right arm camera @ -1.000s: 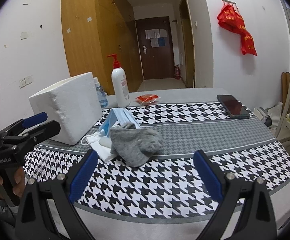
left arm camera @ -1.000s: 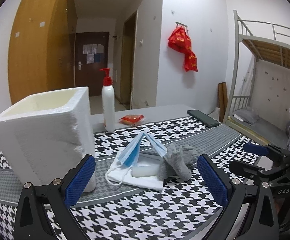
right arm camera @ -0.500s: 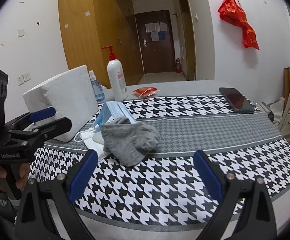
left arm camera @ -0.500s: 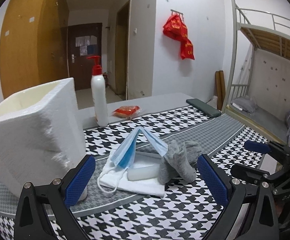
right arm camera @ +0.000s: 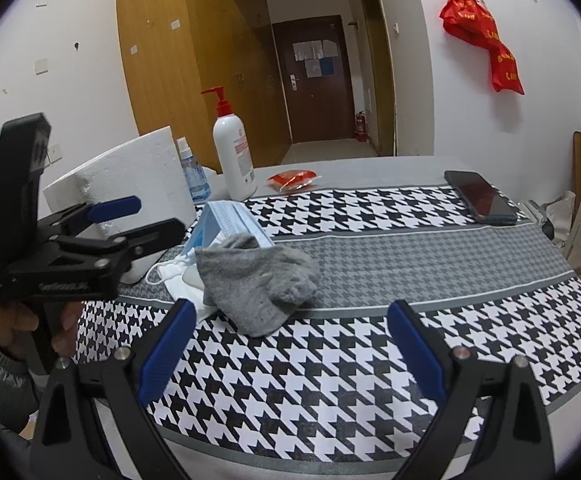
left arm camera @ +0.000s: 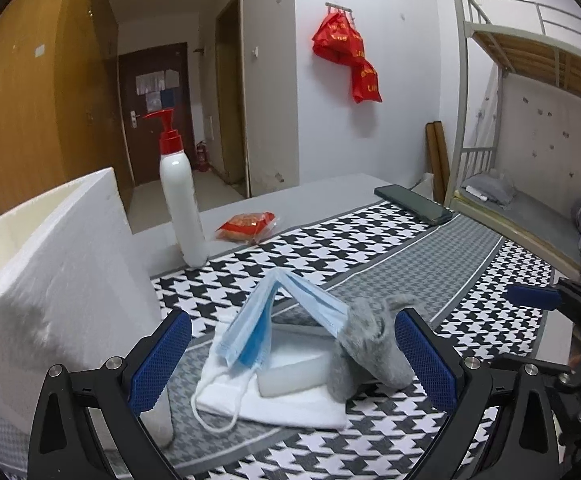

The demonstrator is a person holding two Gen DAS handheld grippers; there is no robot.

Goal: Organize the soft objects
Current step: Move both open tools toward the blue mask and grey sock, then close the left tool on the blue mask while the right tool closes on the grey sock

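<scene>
A pile of soft things lies on the houndstooth tablecloth: a blue face mask [left arm camera: 286, 320] folded like a tent, a grey sock [left arm camera: 370, 352], a white sponge block [left arm camera: 290, 372] and a white cloth [left arm camera: 290, 408] under them. My left gripper [left arm camera: 290, 360] is open, its blue pads on either side of the pile, close to it. In the right wrist view the sock [right arm camera: 258, 280] and mask [right arm camera: 226, 220] lie ahead of my right gripper [right arm camera: 290, 344], which is open and empty. The left gripper [right arm camera: 130, 220] shows there at the left.
A white foam box [left arm camera: 50, 272] stands at the left, touching my left finger. A pump bottle [left arm camera: 180, 192], a red packet [left arm camera: 248, 226] and a phone [left arm camera: 412, 204] lie farther back. A small spray bottle [right arm camera: 192, 176] stands behind the box. A bunk bed [left arm camera: 530, 120] is at right.
My left gripper has moved forward and right, closer to the pile, which now sits between its pads. The right gripper has come slightly closer to the sock.
</scene>
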